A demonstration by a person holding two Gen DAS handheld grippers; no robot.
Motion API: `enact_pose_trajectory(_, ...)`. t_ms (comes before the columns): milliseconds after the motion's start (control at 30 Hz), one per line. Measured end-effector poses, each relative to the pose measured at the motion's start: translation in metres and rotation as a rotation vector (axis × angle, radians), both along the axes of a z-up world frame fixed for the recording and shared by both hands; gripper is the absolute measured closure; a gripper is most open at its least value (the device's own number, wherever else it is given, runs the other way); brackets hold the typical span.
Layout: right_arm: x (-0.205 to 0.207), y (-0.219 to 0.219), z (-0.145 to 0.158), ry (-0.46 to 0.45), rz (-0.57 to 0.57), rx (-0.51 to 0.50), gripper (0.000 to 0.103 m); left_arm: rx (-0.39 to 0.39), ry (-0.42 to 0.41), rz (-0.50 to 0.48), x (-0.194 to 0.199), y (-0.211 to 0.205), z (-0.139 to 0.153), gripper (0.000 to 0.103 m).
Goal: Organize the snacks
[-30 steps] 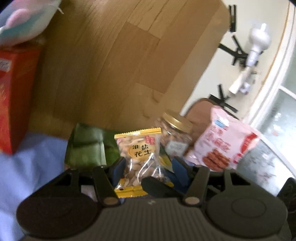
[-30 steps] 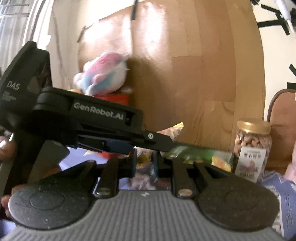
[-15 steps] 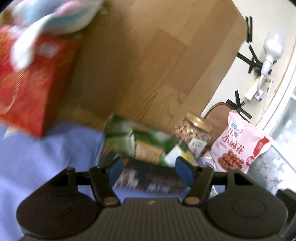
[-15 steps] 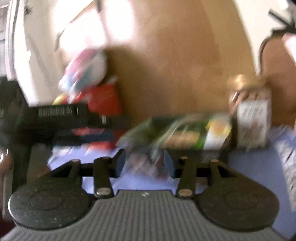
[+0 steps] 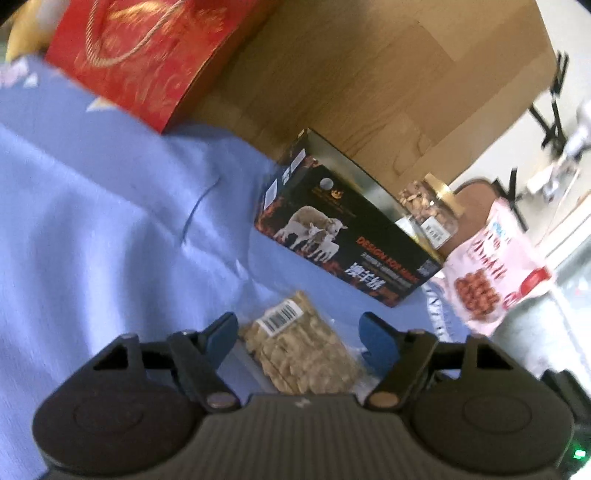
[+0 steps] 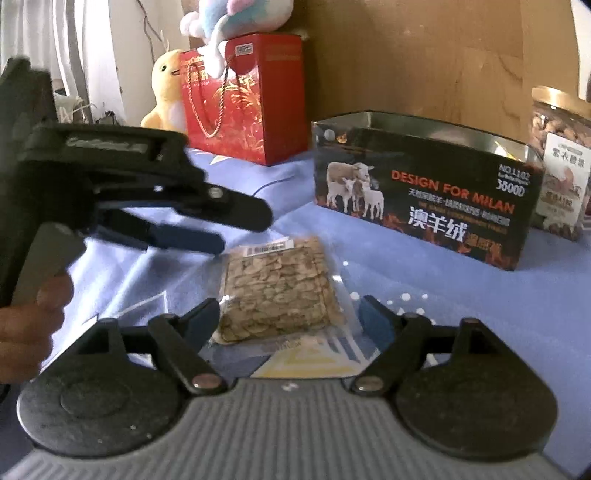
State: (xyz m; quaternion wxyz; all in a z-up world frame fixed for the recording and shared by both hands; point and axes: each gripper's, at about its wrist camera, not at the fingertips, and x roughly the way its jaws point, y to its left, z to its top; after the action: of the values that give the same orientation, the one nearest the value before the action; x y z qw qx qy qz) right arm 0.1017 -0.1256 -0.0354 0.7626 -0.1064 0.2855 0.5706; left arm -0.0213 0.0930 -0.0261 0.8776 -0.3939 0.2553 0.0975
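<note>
A clear vacuum pack of pale seeds (image 5: 299, 354) (image 6: 277, 288) lies flat on the blue cloth. My left gripper (image 5: 301, 334) is open, its blue fingers either side of the pack's far end; it also shows from the side in the right wrist view (image 6: 221, 229), by the pack's far left corner. My right gripper (image 6: 290, 319) is open, its fingers either side of the pack's near end. A black open-topped box (image 5: 347, 240) (image 6: 424, 206) printed with sheep stands behind the pack.
A gold-lidded nut jar (image 5: 430, 210) (image 6: 561, 155) and a pink snack bag (image 5: 491, 266) stand right of the box. A red gift bag (image 6: 243, 96) with plush toys (image 6: 229, 26) stands at the back left against a wooden board (image 5: 369, 85).
The peanut packet that my left gripper held one second ago is gone from it. Both grippers have swung down to the blue cloth and now straddle the seed pack. My right gripper has opened.
</note>
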Motion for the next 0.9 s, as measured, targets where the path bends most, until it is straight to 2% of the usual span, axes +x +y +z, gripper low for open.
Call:
enact_pose_trajectory(33,0.005,-0.003,0.001,0.025,-0.018,0.016,0.033,-0.03,-0.012,0.0,-0.002,0.002,-0.002,0.026)
enact_pose_trajectory(100,0.019,-0.012,0.0,0.105,-0.067,0.058,0.053,-0.089,-0.031,-0.006,-0.005,0.006,-0.006,0.026)
enact_pose_trajectory(167,0.033,-0.014,-0.003,0.181,-0.1,0.088,0.061,-0.106,-0.037,-0.013,-0.005,0.005,-0.007,0.026)
enact_pose_trajectory(233,0.04,-0.017,-0.004,0.232,-0.104,0.103,0.062,-0.086,-0.034,-0.018,-0.003,-0.001,-0.005,0.026)
enact_pose_trajectory(400,0.045,-0.02,-0.006,0.349,-0.035,0.126,0.063,0.04,-0.003,-0.032,0.005,-0.017,-0.003,0.026)
enact_pose_trajectory(433,0.045,-0.021,-0.007,0.38,-0.015,0.129,0.065,0.065,0.001,-0.035,0.006,-0.02,-0.003,0.026)
enact_pose_trajectory(500,0.047,-0.019,-0.009,0.441,0.014,0.124,0.075,0.102,0.005,-0.04,0.007,-0.025,-0.002,0.026)
enact_pose_trajectory(533,0.047,-0.021,-0.009,0.461,0.017,0.125,0.075,0.116,0.002,-0.041,0.007,-0.027,-0.003,0.026)
enact_pose_trajectory(700,0.051,-0.018,-0.013,0.584,0.029,0.132,0.075,0.099,-0.034,-0.045,0.004,-0.023,-0.007,0.026)
enact_pose_trajectory(767,0.046,-0.012,-0.011,0.578,0.038,0.128,0.076,0.094,-0.041,-0.046,0.003,-0.022,-0.008,0.026)
enact_pose_trajectory(833,0.042,-0.007,-0.01,0.562,0.036,0.116,0.083,0.091,-0.048,-0.049,0.002,-0.021,-0.009,0.026)
enact_pose_trajectory(900,0.038,-0.005,-0.009,0.551,0.035,0.116,0.086,0.087,-0.052,-0.048,0.001,-0.02,-0.009,0.026)
